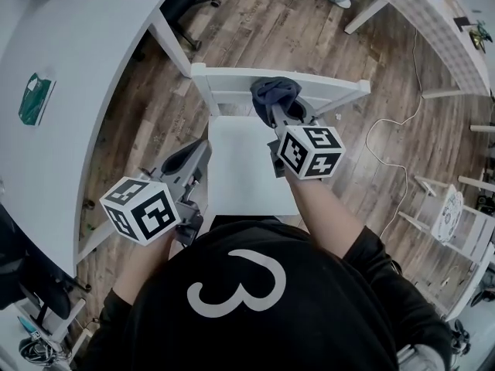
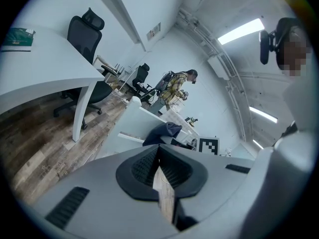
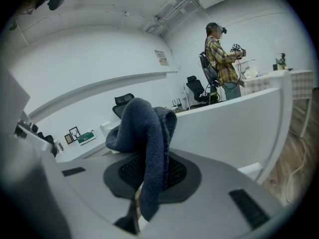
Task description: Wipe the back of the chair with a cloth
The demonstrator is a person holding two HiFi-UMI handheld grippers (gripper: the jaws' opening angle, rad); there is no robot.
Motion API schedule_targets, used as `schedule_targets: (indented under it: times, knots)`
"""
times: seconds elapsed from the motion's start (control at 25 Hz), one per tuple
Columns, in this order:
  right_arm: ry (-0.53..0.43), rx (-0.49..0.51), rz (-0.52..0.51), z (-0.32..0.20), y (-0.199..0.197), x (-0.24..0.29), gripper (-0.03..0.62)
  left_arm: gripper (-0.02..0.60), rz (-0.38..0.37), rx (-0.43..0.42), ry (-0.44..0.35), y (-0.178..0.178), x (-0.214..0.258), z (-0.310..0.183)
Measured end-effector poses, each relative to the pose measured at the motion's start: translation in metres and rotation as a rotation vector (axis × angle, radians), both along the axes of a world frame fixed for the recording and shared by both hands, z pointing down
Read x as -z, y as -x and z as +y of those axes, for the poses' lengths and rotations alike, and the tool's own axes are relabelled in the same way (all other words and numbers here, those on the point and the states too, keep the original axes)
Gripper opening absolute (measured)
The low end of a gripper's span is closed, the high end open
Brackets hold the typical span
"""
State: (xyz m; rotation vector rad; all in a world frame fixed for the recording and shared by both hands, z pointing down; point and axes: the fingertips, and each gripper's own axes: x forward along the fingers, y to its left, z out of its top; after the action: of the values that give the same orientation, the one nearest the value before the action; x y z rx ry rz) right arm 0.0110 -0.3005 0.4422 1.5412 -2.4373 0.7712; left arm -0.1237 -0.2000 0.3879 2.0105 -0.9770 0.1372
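Chair (image 1: 251, 168) straight ahead, rail (image 1: 332, 85) at its far side. Cloth (image 1: 274, 91) against rail's middle, between jaws of right gripper (image 1: 277, 108). Left gripper (image 1: 188, 154) beside seat's left edge. Desk (image 1: 85, 60) left of chair, packet (image 1: 35, 99) near desk's left edge. Cable (image 1: 390, 149) on floor right of chair. Table (image 1: 421, 14) beyond, far right.

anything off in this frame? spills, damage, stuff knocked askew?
Nothing stands out. The chair stands upright and looks intact; the right gripper pinches the cloth at its top rail, the left gripper is shut and empty. A cable lies loose on the floor to the right.
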Motion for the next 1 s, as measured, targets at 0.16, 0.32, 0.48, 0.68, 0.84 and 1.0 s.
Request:
schedule_targets:
  times: [0.16,0.32,0.48,0.68,0.84,1.0]
  knots:
    - [0.001,-0.036,0.012,0.001,-0.028,-0.003,0.051,0.014,0.002,-0.022,-0.002,-0.021,0.0,-0.001]
    - [0.006,-0.071,0.028,0.004,-0.057,-0.006,0.051,0.014,-0.005,-0.041,0.004,-0.037,-0.002,0.001]
    - [0.01,-0.106,0.035,0.007,-0.085,-0.007,0.051,0.014,-0.015,-0.045,0.007,-0.048,-0.005,0.0]
    - [0.01,-0.118,0.049,0.008,-0.112,-0.006,0.051,0.014,-0.017,-0.068,0.006,-0.063,-0.004,0.002]
    - [0.007,-0.113,0.076,0.01,-0.135,-0.005,0.051,0.014,-0.02,-0.072,0.009,-0.073,-0.005,0.005]
    - [0.014,-0.13,0.077,0.011,-0.157,-0.004,0.052,0.014,-0.016,-0.074,0.02,-0.081,-0.008,0.008]
